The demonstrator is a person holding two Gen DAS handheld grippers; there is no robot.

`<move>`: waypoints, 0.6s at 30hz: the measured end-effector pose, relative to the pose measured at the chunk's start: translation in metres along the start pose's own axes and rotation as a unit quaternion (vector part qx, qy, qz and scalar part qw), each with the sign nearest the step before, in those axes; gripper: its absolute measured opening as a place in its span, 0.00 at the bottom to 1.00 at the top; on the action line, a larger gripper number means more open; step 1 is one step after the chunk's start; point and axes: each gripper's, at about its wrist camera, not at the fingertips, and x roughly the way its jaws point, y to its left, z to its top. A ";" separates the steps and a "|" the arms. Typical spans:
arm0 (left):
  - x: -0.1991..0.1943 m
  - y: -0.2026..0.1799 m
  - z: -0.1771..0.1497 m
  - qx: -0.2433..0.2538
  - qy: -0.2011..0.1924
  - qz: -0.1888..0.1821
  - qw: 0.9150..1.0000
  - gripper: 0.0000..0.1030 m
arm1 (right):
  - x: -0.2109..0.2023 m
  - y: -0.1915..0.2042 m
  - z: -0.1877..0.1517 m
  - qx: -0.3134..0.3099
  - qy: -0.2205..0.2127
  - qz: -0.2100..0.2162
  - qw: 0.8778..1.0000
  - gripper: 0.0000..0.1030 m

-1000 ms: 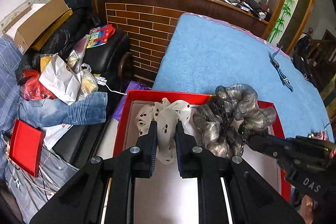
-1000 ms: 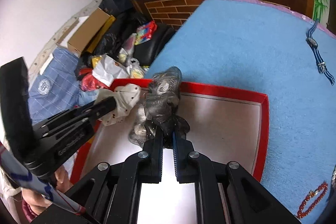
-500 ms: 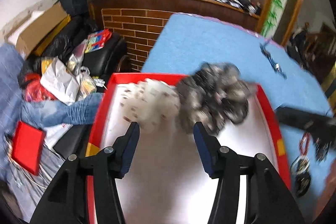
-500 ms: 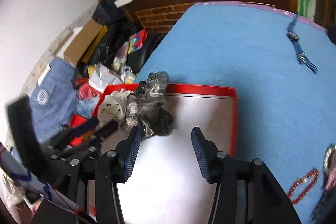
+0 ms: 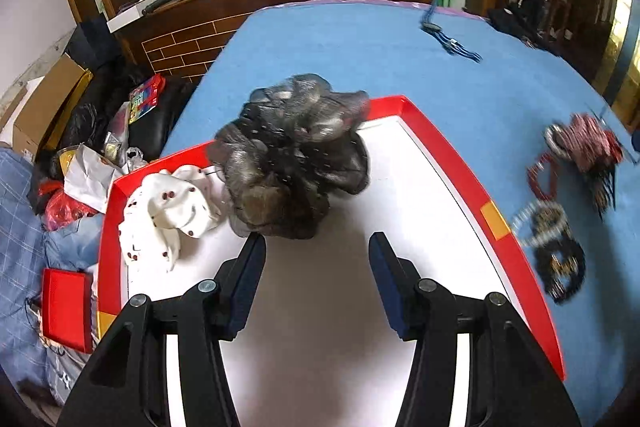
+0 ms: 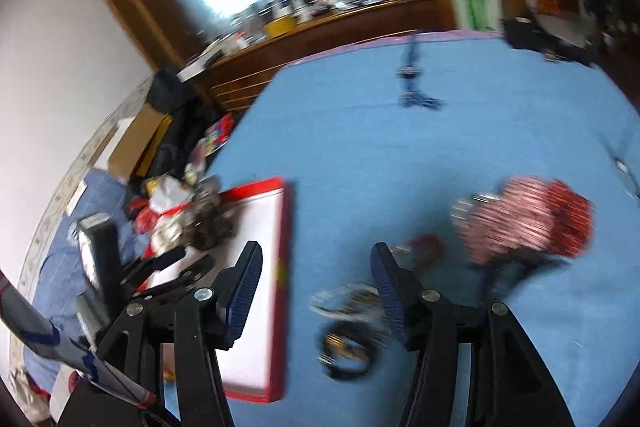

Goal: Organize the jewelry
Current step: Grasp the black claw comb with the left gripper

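Blue cloth (image 5: 340,39) covers the table, seemingly backed by a brick-faced counter (image 5: 180,43).

The left hand-held gripper (image 5: 317,269) has its jaws spread wide, blue-padded fingers (image 5: 249,281) holding nothing. The right hand-held gripper (image 6: 316,283) is likewise spread wide and empty, its fingers (image 6: 390,289) angled downward.

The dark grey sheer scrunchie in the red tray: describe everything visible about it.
The dark grey sheer scrunchie is a big ruffled ring of gauzy, faintly shimmering fabric, bunched into loose folds. It lies in the far part of the red-rimmed white tray, overlapping its far rim. The white cherry-print scrunchie touches its left side. The open left gripper is just short of it.
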 end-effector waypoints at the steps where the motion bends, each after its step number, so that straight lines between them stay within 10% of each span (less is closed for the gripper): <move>1: -0.004 -0.005 -0.002 0.005 -0.004 0.004 1.000 0.51 | -0.007 -0.011 -0.004 0.009 -0.001 -0.002 1.000 0.59; 8: -0.070 -0.036 -0.004 -0.002 -0.063 -0.034 0.997 0.55 | -0.039 -0.062 -0.025 0.046 -0.011 -0.023 0.999 0.59; 18: -0.093 -0.132 0.021 0.070 -0.046 -0.134 0.987 0.66 | -0.068 -0.134 -0.034 0.131 -0.029 -0.045 0.990 0.59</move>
